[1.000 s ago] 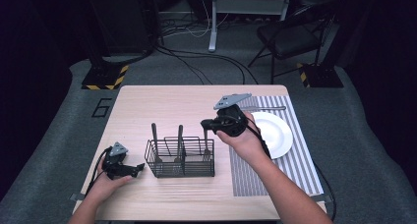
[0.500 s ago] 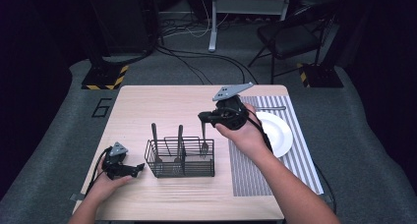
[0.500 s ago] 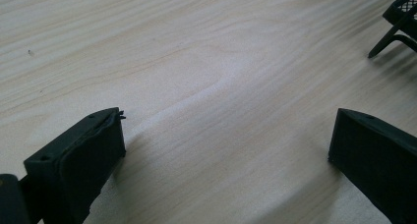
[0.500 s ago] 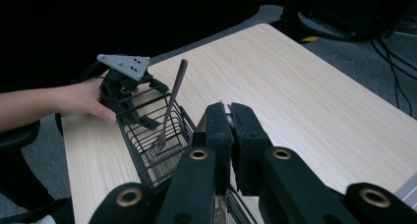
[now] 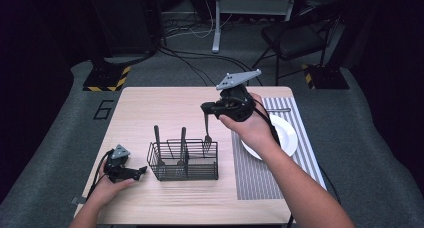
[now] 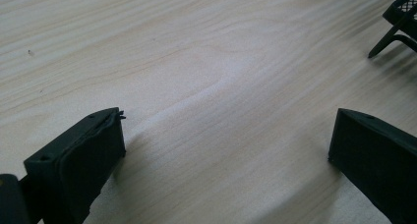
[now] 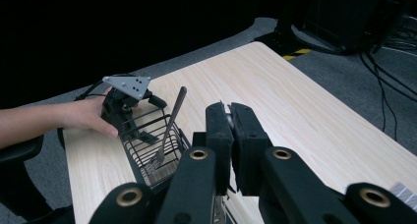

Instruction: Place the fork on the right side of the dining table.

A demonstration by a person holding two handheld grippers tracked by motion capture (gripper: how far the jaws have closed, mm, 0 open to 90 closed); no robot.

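Observation:
A black wire basket stands on the wooden table, with two utensils upright in its left and middle parts. My right gripper is raised above the basket's right end and is shut on the handle of a fork. The fork hangs tines down, with its tines about level with the basket's rim. In the right gripper view the jaws are pressed together, and the basket with a fork in it lies beyond. My left gripper rests open on the table left of the basket; bare wood lies between its jaws.
A white plate lies on a grey striped mat at the right of the table, with a metal utensil at the mat's far end. A chair and cables are on the floor beyond the table.
My right gripper has risen and drifted slightly left, drawing the fork up out of the basket's right end. The left gripper has stayed still.

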